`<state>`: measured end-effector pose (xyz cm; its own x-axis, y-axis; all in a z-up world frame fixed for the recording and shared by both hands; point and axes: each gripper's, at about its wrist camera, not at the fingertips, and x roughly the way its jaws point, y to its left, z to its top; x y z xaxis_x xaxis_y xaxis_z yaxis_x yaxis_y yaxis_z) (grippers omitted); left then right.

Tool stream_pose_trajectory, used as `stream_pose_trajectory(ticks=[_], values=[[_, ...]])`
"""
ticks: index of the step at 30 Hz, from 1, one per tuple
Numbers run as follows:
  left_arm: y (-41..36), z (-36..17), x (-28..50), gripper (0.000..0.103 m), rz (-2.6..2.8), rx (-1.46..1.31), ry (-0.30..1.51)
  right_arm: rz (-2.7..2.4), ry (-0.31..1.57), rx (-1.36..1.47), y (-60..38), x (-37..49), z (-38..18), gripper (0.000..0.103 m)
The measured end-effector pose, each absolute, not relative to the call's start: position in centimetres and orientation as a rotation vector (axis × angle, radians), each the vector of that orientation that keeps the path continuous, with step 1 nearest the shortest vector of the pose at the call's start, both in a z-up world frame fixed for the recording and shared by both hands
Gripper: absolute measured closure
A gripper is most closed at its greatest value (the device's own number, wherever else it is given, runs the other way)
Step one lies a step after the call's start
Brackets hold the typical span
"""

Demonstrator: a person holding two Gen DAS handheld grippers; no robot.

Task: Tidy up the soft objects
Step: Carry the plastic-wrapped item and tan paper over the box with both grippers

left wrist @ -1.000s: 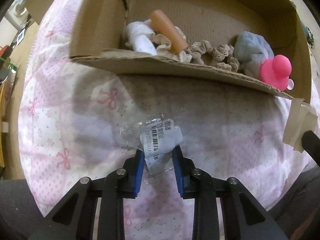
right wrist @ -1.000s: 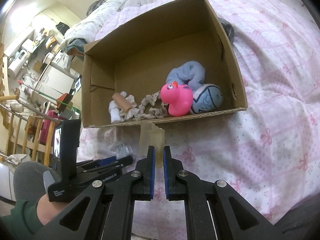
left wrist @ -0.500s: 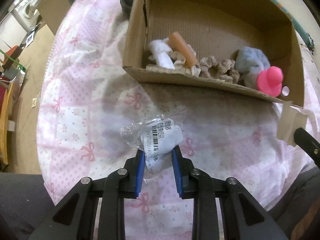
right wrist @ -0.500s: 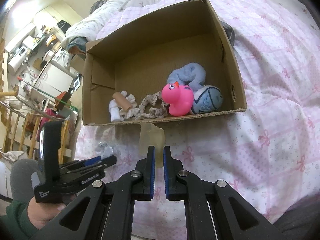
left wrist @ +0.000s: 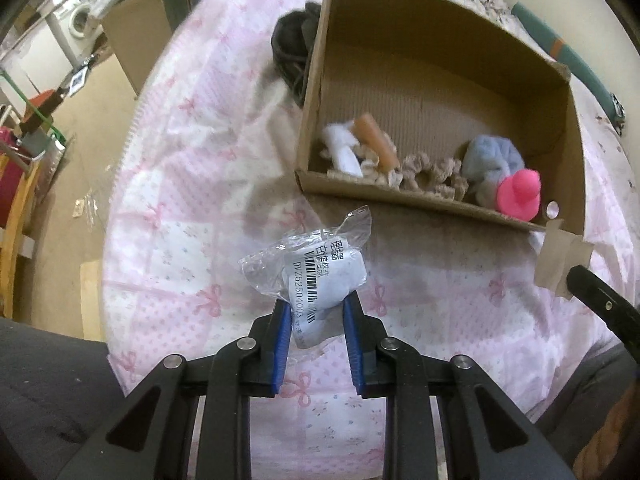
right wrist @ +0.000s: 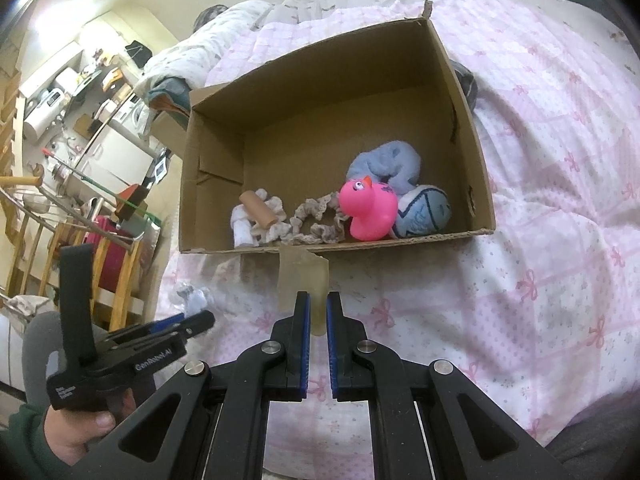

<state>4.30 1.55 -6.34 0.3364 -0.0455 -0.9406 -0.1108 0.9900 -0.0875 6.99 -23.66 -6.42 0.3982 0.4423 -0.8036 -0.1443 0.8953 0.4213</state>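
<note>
My left gripper [left wrist: 316,312] is shut on a clear plastic packet [left wrist: 316,276] with a barcode label and a soft white item inside, held above the pink bedspread in front of the cardboard box [left wrist: 440,80]. The packet also shows in the right wrist view [right wrist: 192,296]. My right gripper [right wrist: 318,312] is shut on a strip of tan tape [right wrist: 302,280] hanging from the box's front wall [right wrist: 340,242]. The box holds a pink rubber duck [right wrist: 368,212], a blue cloth [right wrist: 388,164], a blue-white ball [right wrist: 424,216], beige scrunchies [right wrist: 316,220], an orange tube [right wrist: 258,210] and a white item [right wrist: 242,228].
The box lies on a pink bow-print bedspread [right wrist: 560,200]. A dark garment [left wrist: 292,48] lies behind the box's left corner. The bed's left edge drops to a floor [left wrist: 80,152] with furniture and a washing machine [left wrist: 78,20]. My left gripper's body [right wrist: 112,360] stands at lower left in the right wrist view.
My left gripper has lifted the packet up and back from the box; the box looks smaller and farther. The right gripper stays shut on the tape, nearly still.
</note>
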Motion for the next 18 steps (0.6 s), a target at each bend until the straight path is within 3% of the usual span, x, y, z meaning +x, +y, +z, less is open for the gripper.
stream_pose_trajectory(ticks=[10,18], values=[[1.4,-2.7,5.6,0.081,0.045,-0.220,1.141,0.409,1.035,0.363,-24.2,6.6,-4.8,0.094],[0.7,2.6,9.5,0.081,0.010,-0.140,0.987,0.442,0.890,0.436,-25.7,7.2,-0.2,0.094]])
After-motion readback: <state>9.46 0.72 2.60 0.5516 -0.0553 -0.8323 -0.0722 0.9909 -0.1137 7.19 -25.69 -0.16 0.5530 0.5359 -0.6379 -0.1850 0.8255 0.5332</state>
